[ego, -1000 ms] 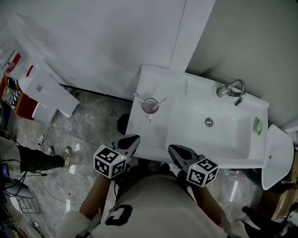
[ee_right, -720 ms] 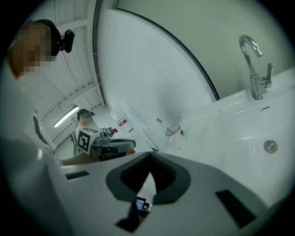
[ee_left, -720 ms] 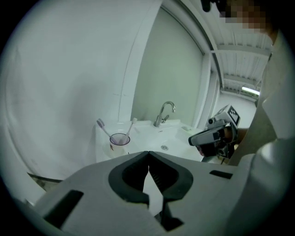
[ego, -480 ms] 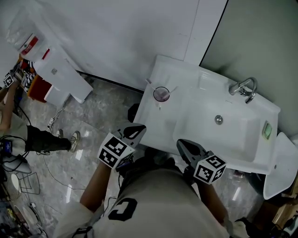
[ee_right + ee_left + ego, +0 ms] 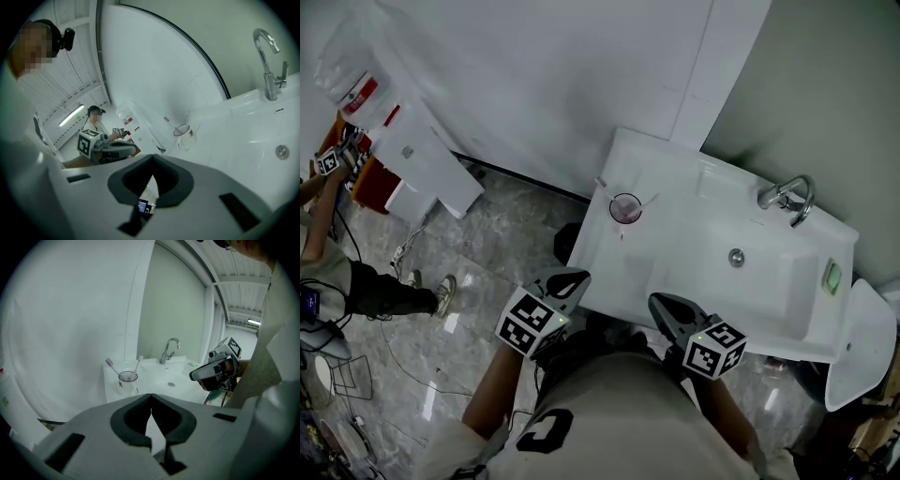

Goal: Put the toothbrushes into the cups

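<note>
A white washbasin (image 5: 609,267) is standing against the wall, and a clear cup (image 5: 625,208) is sitting upright on the flat ledge at the washbasin's left end, well apart from the chrome faucet (image 5: 787,195) on the washbasin's back rim. Two toothbrushes are already resting in the cup: the first toothbrush (image 5: 602,185) is leaning out toward the washbasin's back left corner, and the second toothbrush (image 5: 649,199) is leaning toward the faucet side. The drain (image 5: 736,256) is showing in the middle of the washbasin's bowl, and a small green object (image 5: 832,277) is lying at the washbasin's right end. The left gripper (image 5: 567,278) is hovering just off the washbasin's front left corner, above the marbled floor (image 5: 478,272), with its jaws clenched together on nothing. The right gripper (image 5: 661,305) is hanging at the washbasin's front edge, its jaws likewise pressed together and empty. Both grippers are pointing toward the washbasin, well apart from the cup.
</note>
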